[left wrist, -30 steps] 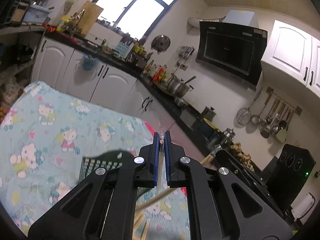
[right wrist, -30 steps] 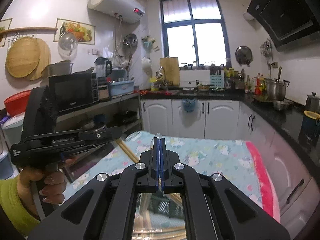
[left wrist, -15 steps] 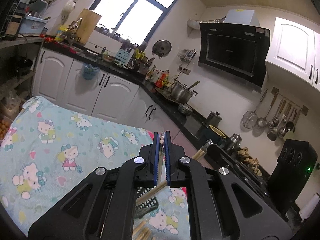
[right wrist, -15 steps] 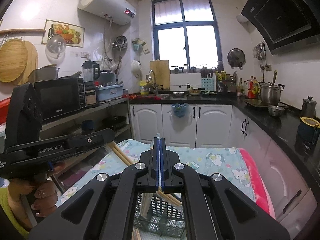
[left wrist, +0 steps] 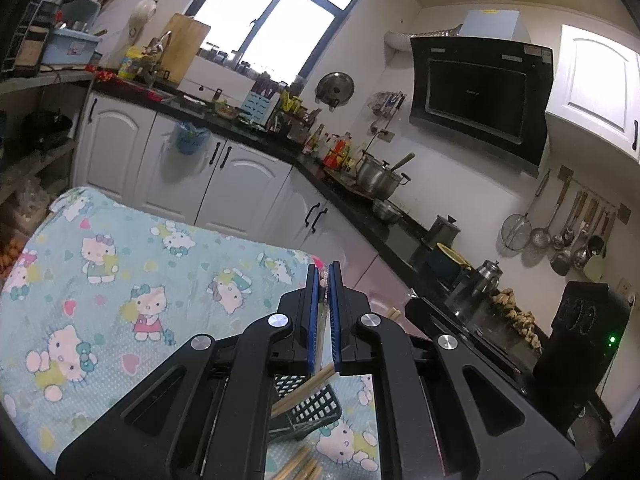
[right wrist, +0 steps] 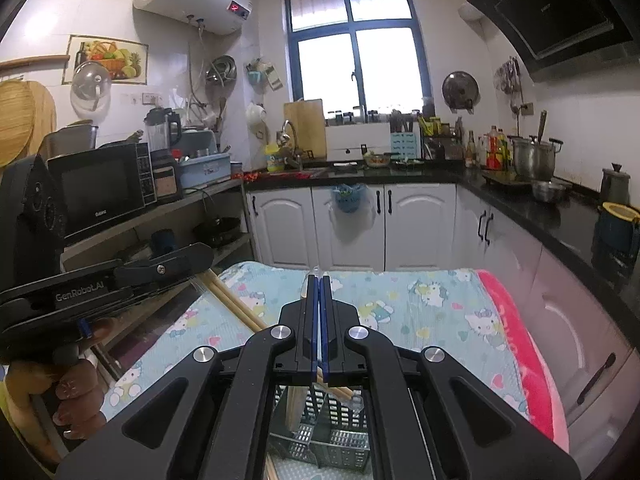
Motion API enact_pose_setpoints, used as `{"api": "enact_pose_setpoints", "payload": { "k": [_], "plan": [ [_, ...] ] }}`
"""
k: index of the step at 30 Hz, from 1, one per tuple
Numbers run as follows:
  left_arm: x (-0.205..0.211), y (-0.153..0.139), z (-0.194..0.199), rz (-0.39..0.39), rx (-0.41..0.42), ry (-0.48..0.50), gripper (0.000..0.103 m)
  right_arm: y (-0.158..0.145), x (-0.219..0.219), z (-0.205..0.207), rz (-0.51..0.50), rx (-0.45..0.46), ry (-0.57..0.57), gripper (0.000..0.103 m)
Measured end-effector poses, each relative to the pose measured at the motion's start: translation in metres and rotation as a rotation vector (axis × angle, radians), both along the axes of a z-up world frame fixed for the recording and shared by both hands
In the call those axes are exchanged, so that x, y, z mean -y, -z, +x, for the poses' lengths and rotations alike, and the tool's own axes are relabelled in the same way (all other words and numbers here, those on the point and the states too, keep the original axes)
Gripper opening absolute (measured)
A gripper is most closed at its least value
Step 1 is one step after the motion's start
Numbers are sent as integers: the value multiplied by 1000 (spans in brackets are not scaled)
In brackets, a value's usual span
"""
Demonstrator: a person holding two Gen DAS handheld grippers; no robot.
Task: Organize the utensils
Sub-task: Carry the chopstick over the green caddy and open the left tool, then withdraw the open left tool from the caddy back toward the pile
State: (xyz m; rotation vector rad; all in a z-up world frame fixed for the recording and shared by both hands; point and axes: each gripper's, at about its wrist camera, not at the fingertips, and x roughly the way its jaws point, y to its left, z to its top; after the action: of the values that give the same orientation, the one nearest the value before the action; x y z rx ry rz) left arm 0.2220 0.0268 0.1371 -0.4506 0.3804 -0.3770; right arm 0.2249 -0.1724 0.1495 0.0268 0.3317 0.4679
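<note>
Chopsticks held over the basket

Both my left hand-held gripper (left wrist: 324, 276) and right hand-held gripper (right wrist: 319, 280) clamp chopsticks (right wrist: 340, 391) above the basket (right wrist: 320, 436), lower centre, for dropping in.

Daylight from the window (right wrist: 354, 66) was the main light, and its panes were blown out to white in both views, with no detail visible outside. It left a soft sheen on the white wall tiles and on the black countertop (right wrist: 532, 208), while the shelf (right wrist: 172, 216) on the left and the space under the gripper bodies stayed dim. Both fisheye pictures bent straight lines hard toward the rim and ended in dark vignetted corners, and fine detail was soft and slightly grainy, most so toward the edges.
</note>
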Motion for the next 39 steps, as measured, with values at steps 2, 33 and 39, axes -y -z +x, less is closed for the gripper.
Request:
{"api": "enact_pose_setpoints", "payload": {
  "k": [2, 33, 39],
  "plan": [
    [0, 5, 2, -6, -12, 1, 3, 5, 0, 1, -2, -10, -2, 1],
    [-29, 34, -31, -11, -62, -75, 92, 41, 31, -17, 54, -144, 10, 47],
    [-34, 40, -42, -16, -73, -85, 92, 43, 34, -29, 43, -138, 6, 50]
  ]
}}
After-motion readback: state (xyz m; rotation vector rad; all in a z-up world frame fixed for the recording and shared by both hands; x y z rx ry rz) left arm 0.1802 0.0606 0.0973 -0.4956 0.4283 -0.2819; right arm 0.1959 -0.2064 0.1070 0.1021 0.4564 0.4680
